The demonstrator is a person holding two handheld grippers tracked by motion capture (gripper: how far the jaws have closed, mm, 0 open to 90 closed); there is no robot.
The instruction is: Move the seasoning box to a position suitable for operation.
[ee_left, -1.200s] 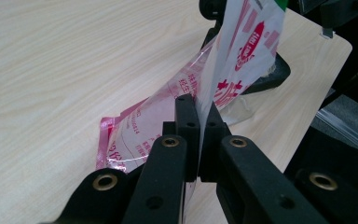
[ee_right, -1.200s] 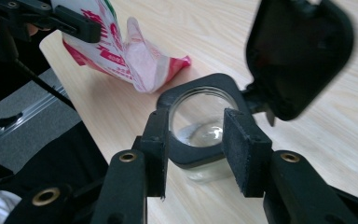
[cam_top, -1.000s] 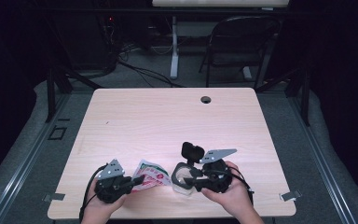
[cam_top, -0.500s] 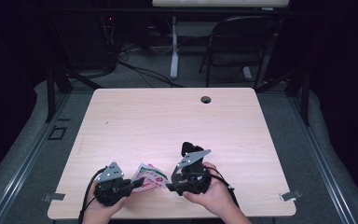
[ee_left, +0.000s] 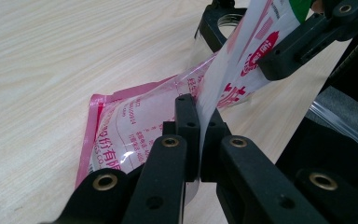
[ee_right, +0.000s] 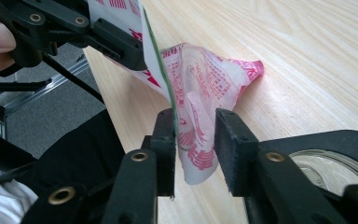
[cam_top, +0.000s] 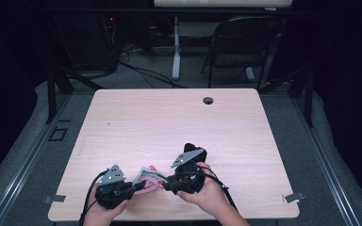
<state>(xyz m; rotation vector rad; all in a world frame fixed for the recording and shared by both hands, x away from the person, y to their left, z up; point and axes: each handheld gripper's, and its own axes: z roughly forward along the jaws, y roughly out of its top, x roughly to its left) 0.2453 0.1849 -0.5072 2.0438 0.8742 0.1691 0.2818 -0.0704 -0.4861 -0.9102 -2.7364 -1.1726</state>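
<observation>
A pink, red and white plastic pouch (cam_top: pixel 150 178) lies near the table's front edge, partly lifted and bent. My left gripper (cam_top: pixel 139 186) is shut on one flap of it; the left gripper view shows the film pinched between the pads (ee_left: pixel 198 135). My right gripper (cam_top: pixel 168 183) comes in from the right. In the right gripper view its jaws (ee_right: pixel 198 140) straddle the pouch's printed edge (ee_right: pixel 200 93). They have just been closing, and a gap still shows on one side. The left gripper (ee_right: pixel 98 32) holds the pouch farther back in that view.
The pale wooden table (cam_top: pixel 179 127) has a round cable hole (cam_top: pixel 208 100) near its far edge. A black chair (cam_top: pixel 245 42) and floor cables lie beyond the table. The front edge runs just below both hands.
My right gripper has moved left and slightly down to the pouch, and its jaws now sit around the pouch's edge. The left gripper has kept still, holding the pouch.
</observation>
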